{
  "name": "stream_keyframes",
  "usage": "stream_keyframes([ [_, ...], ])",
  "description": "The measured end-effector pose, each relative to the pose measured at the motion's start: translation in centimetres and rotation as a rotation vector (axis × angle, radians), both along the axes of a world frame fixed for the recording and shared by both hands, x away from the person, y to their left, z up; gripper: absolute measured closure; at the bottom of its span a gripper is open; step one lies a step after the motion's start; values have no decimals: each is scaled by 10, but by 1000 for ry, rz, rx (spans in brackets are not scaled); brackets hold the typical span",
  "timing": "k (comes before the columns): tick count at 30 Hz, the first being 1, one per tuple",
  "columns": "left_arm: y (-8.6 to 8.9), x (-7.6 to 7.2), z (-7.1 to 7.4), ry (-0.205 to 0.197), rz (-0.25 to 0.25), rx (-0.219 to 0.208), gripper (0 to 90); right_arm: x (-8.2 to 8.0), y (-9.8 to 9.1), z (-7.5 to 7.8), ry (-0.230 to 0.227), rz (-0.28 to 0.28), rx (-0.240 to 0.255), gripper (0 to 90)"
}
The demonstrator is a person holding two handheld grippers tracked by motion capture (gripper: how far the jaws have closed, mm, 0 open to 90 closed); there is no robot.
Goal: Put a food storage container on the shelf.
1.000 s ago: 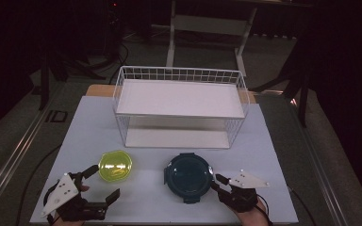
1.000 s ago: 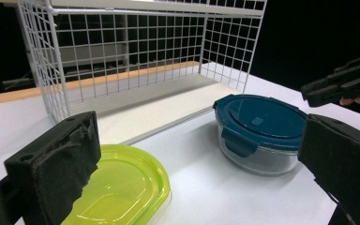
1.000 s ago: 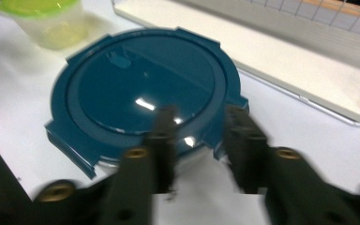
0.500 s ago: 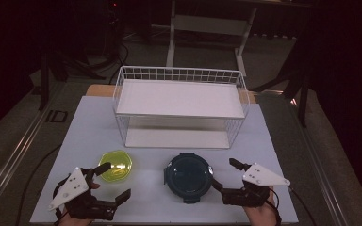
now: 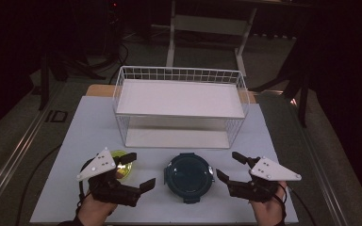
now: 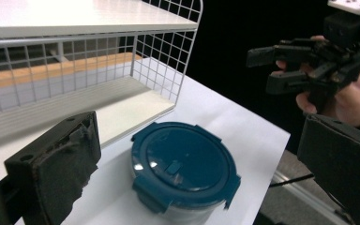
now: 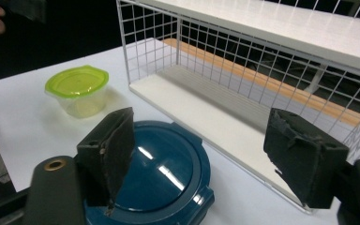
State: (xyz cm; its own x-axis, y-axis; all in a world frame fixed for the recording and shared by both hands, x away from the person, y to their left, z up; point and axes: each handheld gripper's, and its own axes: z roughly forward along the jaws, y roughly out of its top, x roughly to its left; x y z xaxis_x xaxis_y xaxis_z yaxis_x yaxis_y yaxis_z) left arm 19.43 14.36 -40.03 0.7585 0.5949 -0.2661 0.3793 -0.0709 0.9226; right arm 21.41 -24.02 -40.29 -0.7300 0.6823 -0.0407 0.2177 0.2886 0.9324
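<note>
While both the left hand-held gripper [image 5: 139, 170] and the right hand-held gripper [image 5: 228, 166] hang wide open and empty, the blue tub [image 5: 188, 174] sits on the bench [image 5: 89, 127] between them, the green tub [image 5: 121, 165] beside the left one, the wire rack [image 5: 179, 101] beyond, so nothing looks shelved yet.

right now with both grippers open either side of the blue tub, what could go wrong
The blue tub has a smooth round lid with clips sticking out; fingers closing on a clip rather than the wall might slip or pop it. The small green-lidded cup sits right beside the left gripper and looks light, so a sideways swing could knock it. The wire shelf stands close behind the tub, so lifting it in may catch the mesh. The right gripper holds nothing.
</note>
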Motion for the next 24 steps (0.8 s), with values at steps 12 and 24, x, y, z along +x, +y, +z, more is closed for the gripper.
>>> stream_keyframes([
  [12,-33,37,-40,304,-21,18,37,2,1,-4,7,-26,-5,212],
  [24,-37,68,-85,556,31,-3,146,2,3,-13,40,-16,-9,207],
])
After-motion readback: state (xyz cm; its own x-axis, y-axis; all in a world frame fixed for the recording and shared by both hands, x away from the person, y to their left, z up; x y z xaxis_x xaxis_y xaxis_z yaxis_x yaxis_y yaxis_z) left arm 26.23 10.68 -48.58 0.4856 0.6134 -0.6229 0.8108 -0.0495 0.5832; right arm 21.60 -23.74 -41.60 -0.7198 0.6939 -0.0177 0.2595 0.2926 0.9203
